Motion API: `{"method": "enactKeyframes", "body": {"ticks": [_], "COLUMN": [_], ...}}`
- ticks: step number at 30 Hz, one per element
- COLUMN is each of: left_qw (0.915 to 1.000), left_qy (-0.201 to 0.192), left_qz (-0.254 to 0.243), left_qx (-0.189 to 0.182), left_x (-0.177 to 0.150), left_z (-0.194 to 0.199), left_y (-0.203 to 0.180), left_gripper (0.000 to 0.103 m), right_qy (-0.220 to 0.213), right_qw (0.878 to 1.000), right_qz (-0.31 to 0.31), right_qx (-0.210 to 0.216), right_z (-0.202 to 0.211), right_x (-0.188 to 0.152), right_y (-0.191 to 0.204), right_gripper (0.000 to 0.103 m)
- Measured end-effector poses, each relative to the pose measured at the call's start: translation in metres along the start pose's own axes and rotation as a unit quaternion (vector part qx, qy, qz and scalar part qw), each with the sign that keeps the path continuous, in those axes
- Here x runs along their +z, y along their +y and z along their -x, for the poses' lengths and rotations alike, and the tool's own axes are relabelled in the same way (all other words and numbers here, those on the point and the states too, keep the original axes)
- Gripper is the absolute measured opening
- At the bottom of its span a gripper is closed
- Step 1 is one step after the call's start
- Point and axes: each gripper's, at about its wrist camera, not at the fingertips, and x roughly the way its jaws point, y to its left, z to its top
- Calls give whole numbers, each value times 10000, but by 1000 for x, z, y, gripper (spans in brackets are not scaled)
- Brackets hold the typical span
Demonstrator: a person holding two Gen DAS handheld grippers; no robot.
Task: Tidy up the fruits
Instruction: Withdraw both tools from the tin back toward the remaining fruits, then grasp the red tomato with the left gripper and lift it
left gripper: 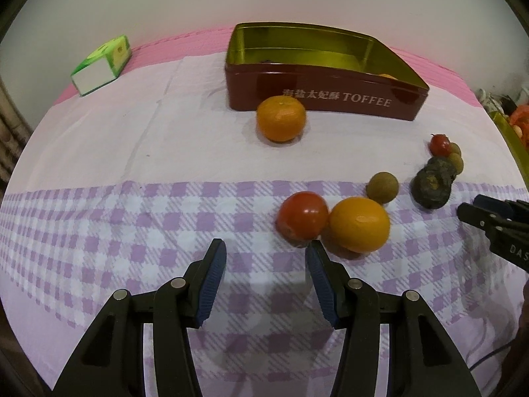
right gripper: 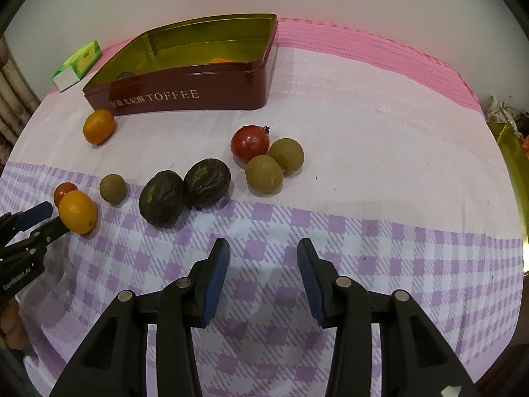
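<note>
A maroon TOFFEE tin (left gripper: 324, 99) (right gripper: 185, 96) with a gold inside stands at the back; something orange lies in it (right gripper: 220, 60). On the cloth lie an orange (left gripper: 281, 118) (right gripper: 98, 126) by the tin, a red tomato (left gripper: 302, 219) touching a yellow-orange fruit (left gripper: 359, 224) (right gripper: 78, 211), a longan (left gripper: 383, 187) (right gripper: 113, 188), two dark wrinkled fruits (right gripper: 161, 197) (right gripper: 207, 183), another tomato (right gripper: 249, 143) and two longans (right gripper: 264, 174) (right gripper: 286, 156). My left gripper (left gripper: 266, 254) is open, just short of the tomato. My right gripper (right gripper: 263, 253) is open and empty.
A green and white carton (left gripper: 101, 64) (right gripper: 77, 64) lies at the back left. A pink mat (right gripper: 363, 46) runs under the cloth along the wall. A gold tin edge (right gripper: 515, 178) shows at the far right.
</note>
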Motion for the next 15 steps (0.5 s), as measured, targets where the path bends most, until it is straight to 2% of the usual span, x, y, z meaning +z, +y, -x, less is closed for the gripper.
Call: {"method": "enactKeyframes", "body": {"ticks": [15], "left_qw": [9999], "left_qy": [-30], "left_qz": [-123], "left_qx": [-73], "left_x": [24], "left_z": [-14], "left_y": [-17], "left_gripper": [52], "right_qy": [-88], "right_qw": [9999], "right_qz": [37], "right_qx": [-33], "right_z": [-1], "right_x": [0], "right_y": [-2], "right_gripper": [40]}}
